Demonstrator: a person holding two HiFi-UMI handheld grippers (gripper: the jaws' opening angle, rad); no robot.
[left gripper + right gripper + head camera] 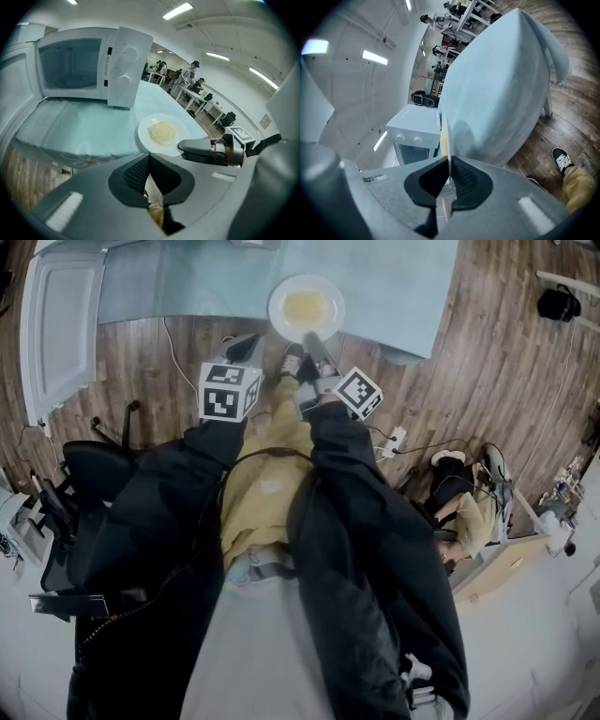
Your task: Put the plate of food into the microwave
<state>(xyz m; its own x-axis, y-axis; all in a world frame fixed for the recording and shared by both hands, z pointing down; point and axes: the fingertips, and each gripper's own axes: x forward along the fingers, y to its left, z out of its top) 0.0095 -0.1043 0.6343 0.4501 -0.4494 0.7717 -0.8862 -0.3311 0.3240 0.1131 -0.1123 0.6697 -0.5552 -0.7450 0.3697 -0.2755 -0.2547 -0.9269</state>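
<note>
Wood-plank floor [497, 362] ran under a long table [187, 287] draped in a pale blue cloth [79, 126]. Strip lights [178, 10] lined the ceiling. Far behind the table, people [190, 75] stood and sat at desks [206, 101].

A white microwave [70, 65] sat at the table's left end. Its door [14, 93] was swung open to the left, so the cavity was bare to the room, and its knob panel faced the person.

The white plate [277, 307] lay at the table's near edge, a little right of the middle and well apart from the microwave. Its nearest rim reached out over that edge. A flat heap of pale yellow food [307, 306] lay in its middle.

The right gripper [449, 164] came in from the near side, and its jaws were clenched on the plate's near rim. In the right gripper view the plate stood edge-on as a thin line running up from between the ribbed pads. Whether the plate rested on the cloth or hung just clear of it could not be told.

The left gripper [149, 159] hovered over the floor just off the near edge, left of the plate and apart from it. Its jaws were closed together with nothing between them. It pointed toward the microwave and the plate.

Each gripper carried a marker cube [228, 390]. A dark shoe [560, 161] rested on the floor below the right gripper.
</note>
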